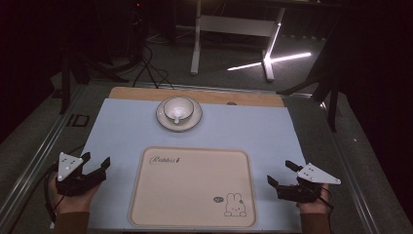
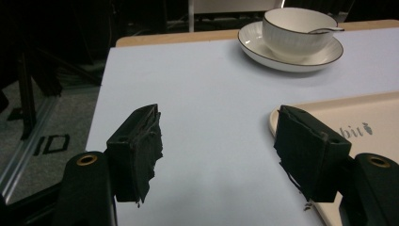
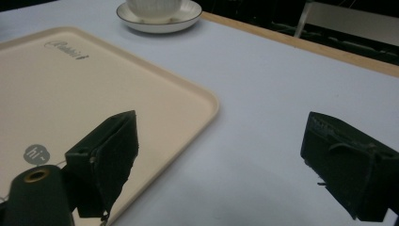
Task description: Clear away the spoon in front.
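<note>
Both tongs rest spread and empty in the high view, left tongs (image 1: 96, 164) and right tongs (image 1: 281, 172) flanking the tray (image 1: 192, 187), likely a ready pose. Beyond it a cup (image 1: 178, 109) with a spoon sits on a saucer (image 1: 166, 122) on the tabletop (image 1: 122, 126).

From the left gripper view, jaws gape toward the cup (image 2: 296, 30).

From the right gripper view, the wide-open jaws straddle the tray's edge (image 3: 207, 101).

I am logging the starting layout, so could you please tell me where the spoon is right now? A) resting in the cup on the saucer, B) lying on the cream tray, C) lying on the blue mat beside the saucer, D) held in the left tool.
A: the spoon rests in the cup, its handle over the rim, and the cup stands on the saucer; both tools are open and hold nothing.
</note>
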Available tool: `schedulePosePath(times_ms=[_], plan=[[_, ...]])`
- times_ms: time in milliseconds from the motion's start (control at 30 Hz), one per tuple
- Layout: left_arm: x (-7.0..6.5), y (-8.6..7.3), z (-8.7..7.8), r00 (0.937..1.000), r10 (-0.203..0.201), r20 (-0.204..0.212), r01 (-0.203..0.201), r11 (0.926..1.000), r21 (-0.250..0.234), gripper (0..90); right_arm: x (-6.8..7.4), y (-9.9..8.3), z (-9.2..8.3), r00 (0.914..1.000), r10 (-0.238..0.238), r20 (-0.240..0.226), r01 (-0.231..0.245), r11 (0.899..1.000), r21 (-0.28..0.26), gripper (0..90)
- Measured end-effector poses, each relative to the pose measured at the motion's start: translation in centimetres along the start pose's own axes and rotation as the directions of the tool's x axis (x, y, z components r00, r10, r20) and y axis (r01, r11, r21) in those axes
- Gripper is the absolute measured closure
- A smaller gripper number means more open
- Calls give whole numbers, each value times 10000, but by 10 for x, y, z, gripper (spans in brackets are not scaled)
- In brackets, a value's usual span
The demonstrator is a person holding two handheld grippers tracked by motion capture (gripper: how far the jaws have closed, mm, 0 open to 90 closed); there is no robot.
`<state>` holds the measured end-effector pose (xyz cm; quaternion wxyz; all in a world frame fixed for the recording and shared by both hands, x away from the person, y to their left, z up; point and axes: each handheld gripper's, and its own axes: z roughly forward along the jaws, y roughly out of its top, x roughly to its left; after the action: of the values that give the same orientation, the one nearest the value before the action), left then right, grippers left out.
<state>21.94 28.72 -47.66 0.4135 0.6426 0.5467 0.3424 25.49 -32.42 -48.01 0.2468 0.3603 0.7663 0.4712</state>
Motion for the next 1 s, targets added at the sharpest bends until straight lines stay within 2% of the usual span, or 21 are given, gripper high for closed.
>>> schedulePosePath(times_ms=[333,467,633,1000], plan=[[0,-2,5,9998,-221,9,220,9989,408,320,1,-1,3,9997,-220,62,219,9996,167,115],[1,-1,6,9986,-522,104,517,9976,456,321,1,-1,4,9997,-252,56,251,9995,200,115],[1,4,6,9938,-1057,345,1045,9939,357,327,-1,-1,3,9998,-192,105,191,9997,135,115],[-5,22,10,9952,-822,528,814,9965,177,326,-2,-2,3,9998,-143,158,141,9998,140,115]])
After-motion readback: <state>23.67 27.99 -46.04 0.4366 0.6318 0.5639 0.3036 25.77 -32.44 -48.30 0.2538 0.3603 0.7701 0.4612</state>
